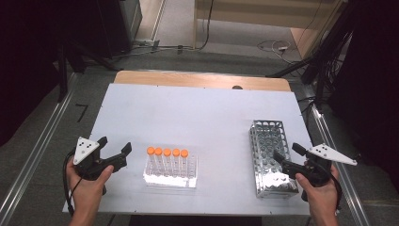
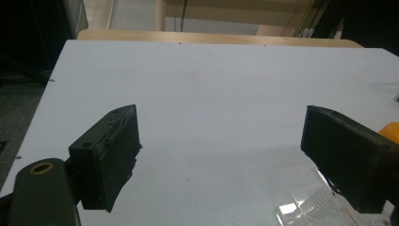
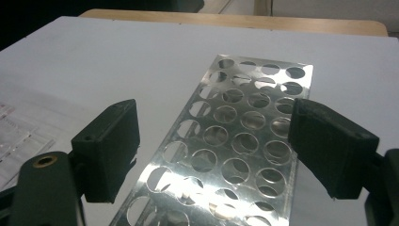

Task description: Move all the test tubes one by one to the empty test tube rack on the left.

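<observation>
So the white table (image 1: 197, 113) has two racks on the near half and the whole far half is bare — plenty of open room back there up to the wooden strip (image 1: 202, 79) along the far edge.

Left of centre sits a clear rack (image 1: 170, 175) holding five tubes (image 1: 167, 161) with orange caps, standing upright in one row along its far side. On the right is a metal rack (image 1: 270, 157) full of round holes, running front to back, its right side close to the table's right edge and its near end not far from the front edge. The two racks are well apart with bare table between them.

The left gripper (image 1: 115, 149) is held in the left hand (image 1: 87, 181) near the table's left-front corner, just left of the clear rack but not touching it. Its jaws are spread wide with nothing in them; in the left gripper view (image 2: 221, 150) there's just bare table between them, with a corner of the clear rack (image 2: 310, 207) and an orange cap (image 2: 390, 132) peeking past the right-hand jaw.

The right gripper (image 1: 288, 153) is in the right hand (image 1: 320, 188) at the right-front corner, jaws also wide apart and gripping nothing, hanging over the near right part of the metal rack. In the right gripper view (image 3: 211, 146) the metal rack (image 3: 235, 141) runs up between the jaws — empty holes as far as I can see.
</observation>
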`<act>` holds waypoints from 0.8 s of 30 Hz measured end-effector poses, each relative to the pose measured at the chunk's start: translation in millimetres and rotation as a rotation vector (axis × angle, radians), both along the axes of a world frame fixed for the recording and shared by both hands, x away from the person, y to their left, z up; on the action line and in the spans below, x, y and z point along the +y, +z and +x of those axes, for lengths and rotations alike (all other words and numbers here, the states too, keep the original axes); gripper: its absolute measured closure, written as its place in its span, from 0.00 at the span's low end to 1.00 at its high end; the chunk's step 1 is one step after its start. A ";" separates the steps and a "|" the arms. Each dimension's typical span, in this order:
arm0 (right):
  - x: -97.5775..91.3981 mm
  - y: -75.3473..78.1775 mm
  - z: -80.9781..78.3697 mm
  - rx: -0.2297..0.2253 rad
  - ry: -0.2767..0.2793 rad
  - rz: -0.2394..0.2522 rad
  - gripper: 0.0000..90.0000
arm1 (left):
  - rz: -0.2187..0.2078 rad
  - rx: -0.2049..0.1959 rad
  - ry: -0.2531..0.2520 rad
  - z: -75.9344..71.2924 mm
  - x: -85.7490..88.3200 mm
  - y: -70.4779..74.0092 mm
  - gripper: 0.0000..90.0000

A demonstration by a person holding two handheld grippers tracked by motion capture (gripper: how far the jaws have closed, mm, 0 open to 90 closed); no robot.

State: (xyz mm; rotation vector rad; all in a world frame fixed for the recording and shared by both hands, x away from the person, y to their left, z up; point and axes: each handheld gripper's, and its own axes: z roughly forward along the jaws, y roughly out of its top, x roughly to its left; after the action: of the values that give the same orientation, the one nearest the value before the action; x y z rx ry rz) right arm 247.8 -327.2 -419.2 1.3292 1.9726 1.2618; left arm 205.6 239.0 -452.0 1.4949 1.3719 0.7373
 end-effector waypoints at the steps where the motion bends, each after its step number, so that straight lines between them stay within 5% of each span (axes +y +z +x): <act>1: -2.1 -0.5 -0.7 -0.002 -0.004 0.001 0.18 | 0.008 -0.001 0.000 -0.9 -0.5 -0.5 0.15; 24: -52.1 -13.6 -14.6 0.006 -0.159 -0.009 0.18 | 0.033 0.037 0.067 -9.1 17.4 -13.8 0.15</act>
State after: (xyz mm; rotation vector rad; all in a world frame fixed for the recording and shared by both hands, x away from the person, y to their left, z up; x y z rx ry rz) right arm 233.2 -379.3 -432.9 1.4550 1.8345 1.1738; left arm 196.6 256.4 -465.9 1.5004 1.4499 0.7815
